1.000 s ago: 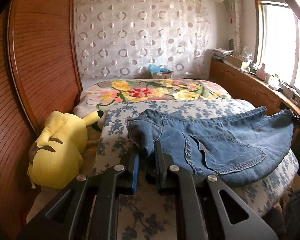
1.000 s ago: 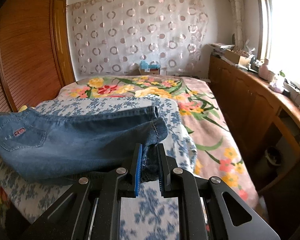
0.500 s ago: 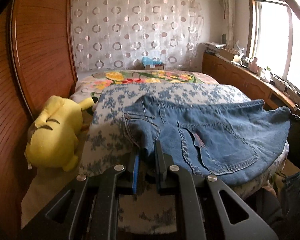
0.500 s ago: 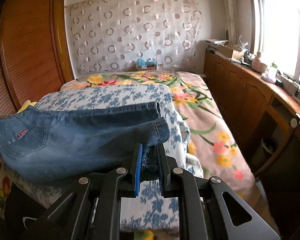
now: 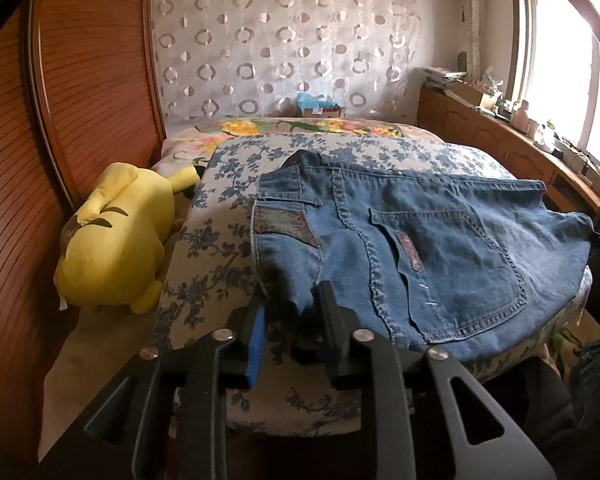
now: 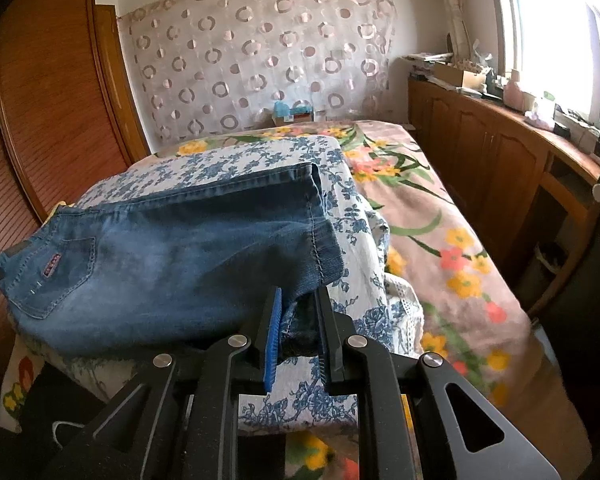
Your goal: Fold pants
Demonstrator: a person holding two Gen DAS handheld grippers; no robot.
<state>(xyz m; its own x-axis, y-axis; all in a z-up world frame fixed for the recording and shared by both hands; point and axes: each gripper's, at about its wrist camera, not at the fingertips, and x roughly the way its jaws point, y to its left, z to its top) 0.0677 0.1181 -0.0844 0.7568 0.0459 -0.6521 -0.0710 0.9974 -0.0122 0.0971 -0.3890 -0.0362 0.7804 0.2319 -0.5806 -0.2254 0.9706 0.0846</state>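
Note:
Blue denim pants lie across a blue-flowered quilt at the near end of the bed. The waist end with the back pockets is in the left wrist view; the leg hems are in the right wrist view. My left gripper stands with its jaws parted around the waist corner, and the denim sits loose between them. My right gripper is shut on the near corner of the hems, holding it just above the quilt.
A yellow plush toy lies left of the quilt against the wooden wardrobe. A flowered bedspread runs right of the quilt. A wooden cabinet with clutter stands under the window.
Both grippers have pulled back toward the foot of the bed and risen, dragging the pants along. The left jaws have parted wider around the waist corner. The right stays shut on the hems.

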